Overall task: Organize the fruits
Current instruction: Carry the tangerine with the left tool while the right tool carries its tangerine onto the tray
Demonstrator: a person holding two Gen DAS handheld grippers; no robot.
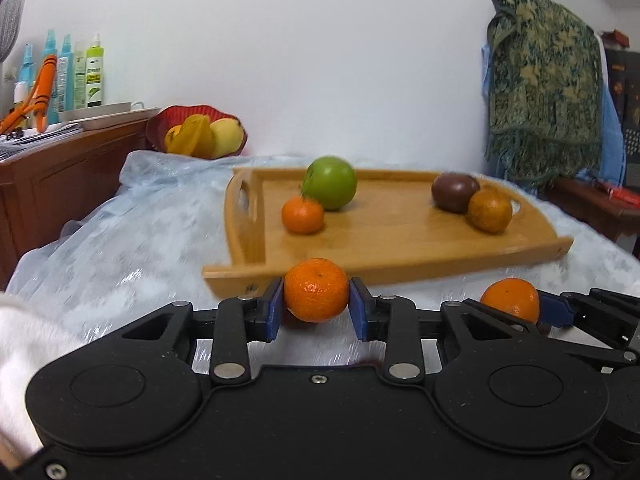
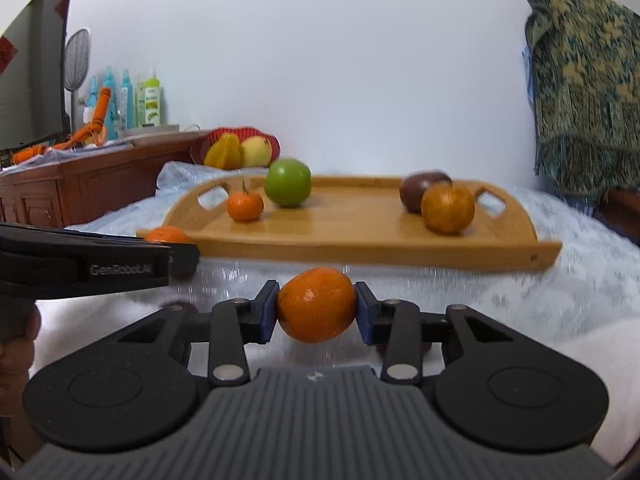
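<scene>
Beyond both tools, a wooden tray [image 2: 360, 240] is seen; each mandarin is clamped: left tool [image 1: 317, 307] on left mandarin [image 1: 317, 290], right tool [image 2: 316, 307] on right mandarin [image 2: 316, 304].

A lived-in room of a home. A plain white wall [image 2: 320, 60] backs a wooden sideboard [image 1: 60, 176] that carries spray bottles [image 1: 80, 76], papers and a metal tray. A patterned green throw [image 1: 544, 88] hangs at the right over furniture. A red fruit bowl [image 2: 236, 148] sits at the far left corner of a surface draped in clear plastic sheeting [image 1: 132, 232], beside a wooden serving tray [image 2: 360, 236].
</scene>
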